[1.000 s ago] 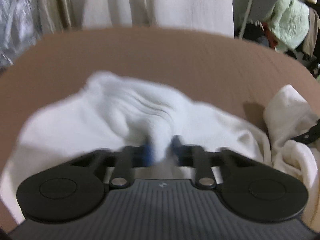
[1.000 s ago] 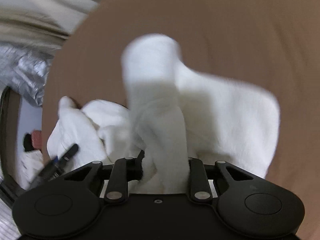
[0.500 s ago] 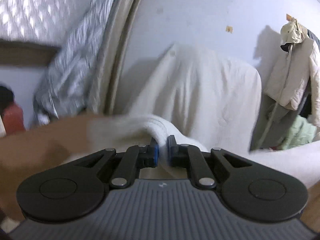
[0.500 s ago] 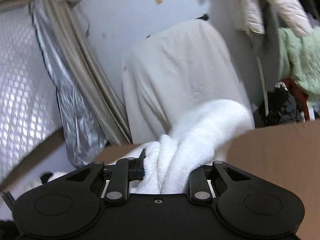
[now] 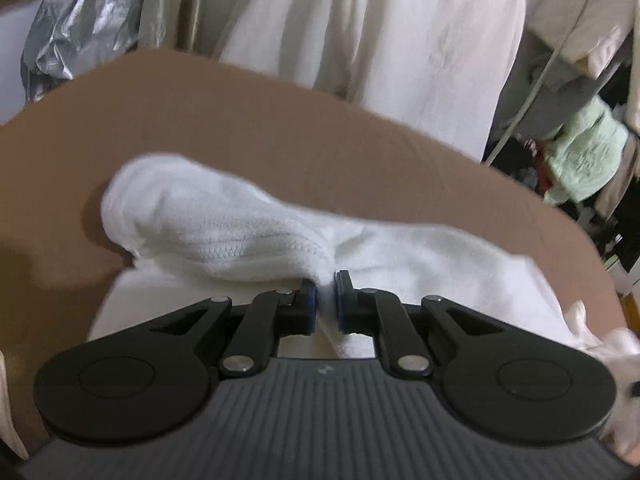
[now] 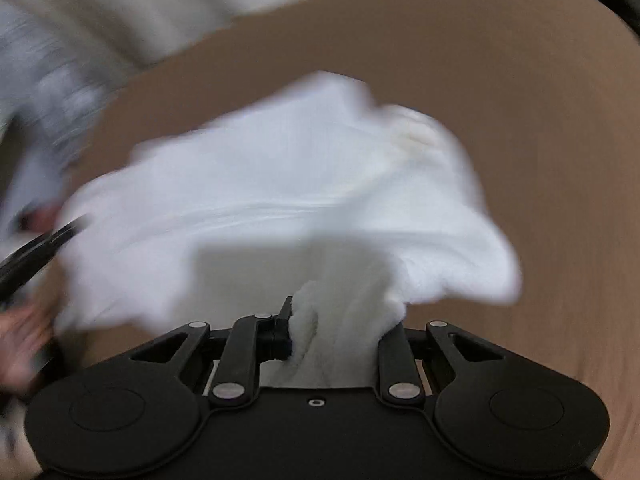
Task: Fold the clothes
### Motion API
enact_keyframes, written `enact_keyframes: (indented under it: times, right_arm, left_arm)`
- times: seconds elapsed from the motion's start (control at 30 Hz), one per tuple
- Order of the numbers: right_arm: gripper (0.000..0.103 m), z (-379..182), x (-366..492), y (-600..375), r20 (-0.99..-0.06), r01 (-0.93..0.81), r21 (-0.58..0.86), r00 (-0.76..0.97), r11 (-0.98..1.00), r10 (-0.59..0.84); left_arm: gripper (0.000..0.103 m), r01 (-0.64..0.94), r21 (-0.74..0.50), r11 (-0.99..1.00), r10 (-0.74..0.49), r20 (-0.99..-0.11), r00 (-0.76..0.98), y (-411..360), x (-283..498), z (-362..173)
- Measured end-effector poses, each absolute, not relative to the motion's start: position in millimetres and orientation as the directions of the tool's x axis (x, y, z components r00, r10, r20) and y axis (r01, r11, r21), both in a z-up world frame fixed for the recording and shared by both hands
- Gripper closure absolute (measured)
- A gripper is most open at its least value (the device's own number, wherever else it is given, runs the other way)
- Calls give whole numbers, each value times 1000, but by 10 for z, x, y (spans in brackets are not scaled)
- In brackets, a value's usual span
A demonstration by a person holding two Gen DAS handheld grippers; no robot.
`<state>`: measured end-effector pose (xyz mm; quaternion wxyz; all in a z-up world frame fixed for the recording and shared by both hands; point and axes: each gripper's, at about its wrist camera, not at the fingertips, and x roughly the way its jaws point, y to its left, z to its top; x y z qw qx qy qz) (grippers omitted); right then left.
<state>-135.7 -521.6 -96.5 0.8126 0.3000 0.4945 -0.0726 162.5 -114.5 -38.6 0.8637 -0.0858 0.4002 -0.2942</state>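
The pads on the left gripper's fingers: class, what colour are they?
Blue. The pads show best in the left wrist view, pinching the white garment.

A plain brown tabletop (image 5: 400,152) with a rounded far edge carries one thing: a white knitted garment (image 5: 420,252), rumpled and spread across its near middle. In the right wrist view the garment (image 6: 280,184) is blurred, with bare brown surface (image 6: 540,120) to its right and beyond.
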Motion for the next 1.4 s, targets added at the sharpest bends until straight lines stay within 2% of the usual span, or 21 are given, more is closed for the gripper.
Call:
enact_keyframes:
  times: [0.17,0.27,0.37,0.4,0.47,0.53,0.57,0.6,0.67,0.73,0.77,0.83,0.93,0.97,1.0,1.07,1.1,1.13,1.17,1.23,1.4]
  right_arm:
    - [77,-347,-1423,-4639,-879,96,301,414,949,237]
    - [71,-1065,-1443,-4467,-921,80,359,191,930,339]
    - [69,-1838,-1429,-4003,-940,-10,334,-72,943,332]
    - [68,-1904,-1398,-3914,-942,-38,328,-93,944,324]
    - [65,-1818,-1333,-3865,-952,-83,303,-83,949,296]
    - [55,-1523,-1335,-3978,-965,-123,262,-28,957,261]
    - [42,-1376,-1336,-4035,-970,-141,241,1,960,244]
    - [35,-1240,-1334,-4096,-975,-159,215,26,963,222]
    - [35,-1061,-1388,-4316,-982,-162,166,65,973,179]
    - [35,-899,-1484,-4579,-984,-144,131,103,981,146]
    - [35,-816,-1518,-4707,-982,-131,117,132,984,134]
    - [35,-636,-1522,-4945,-963,-85,111,237,990,128]
    - [31,-449,-1436,-5311,-910,6,120,401,993,107]
    - [24,-505,-1340,-5414,-895,51,136,434,989,101]
    - [23,-607,-1206,-5494,-891,96,156,443,983,98]
    - [23,-811,-938,-5654,-883,184,197,461,963,92]
    - [23,-934,-798,-5720,-880,226,218,467,950,91]
    - [23,-1086,-653,-5766,-880,263,239,466,935,94]
    - [23,-1191,-523,-5846,-879,296,256,468,920,94]
    - [23,-1394,-295,-5988,-868,346,289,488,893,91]
    - [23,-1866,-180,-6099,-851,418,355,514,836,104]
  left_arm:
    - [94,367,-513,776,-631,-606,485,-737,1769,-352]
    - [94,336,-536,774,-631,-613,476,-627,1784,-390]
    - [94,370,-456,810,-587,-640,496,-726,1633,-359]
    - [94,381,-418,825,-565,-647,512,-768,1577,-329]
    - [94,385,-399,832,-554,-635,539,-762,1488,-208]
    - [94,390,-403,828,-561,-604,566,-701,1393,-40]
    - [94,399,-412,819,-573,-573,586,-637,1340,87]
    - [95,405,-411,817,-576,-537,616,-569,1286,204]
    - [95,384,-356,852,-519,-480,707,-439,1168,429]
    - [95,336,-309,890,-450,-467,761,-381,1155,524]
    - [94,321,-295,900,-430,-475,768,-388,1201,513]
    - [82,298,-268,916,-397,-512,761,-415,1324,445]
    - [79,220,-115,969,-244,-604,759,-615,1586,191]
    - [79,191,-55,980,-183,-626,758,-688,1672,108]
    - [79,162,6,987,-120,-643,756,-761,1757,24]
    - [72,177,15,984,-121,-673,730,-809,1921,-95]
    - [58,191,-24,981,-154,-688,710,-792,1996,-141]
    - [48,187,-54,981,-171,-699,695,-766,2078,-196]
    - [46,170,-79,982,-175,-708,685,-733,2163,-257]
    - [35,132,-104,986,-166,-717,677,-647,2303,-392]
    - [33,123,-173,977,-212,-751,625,-467,2468,-811]
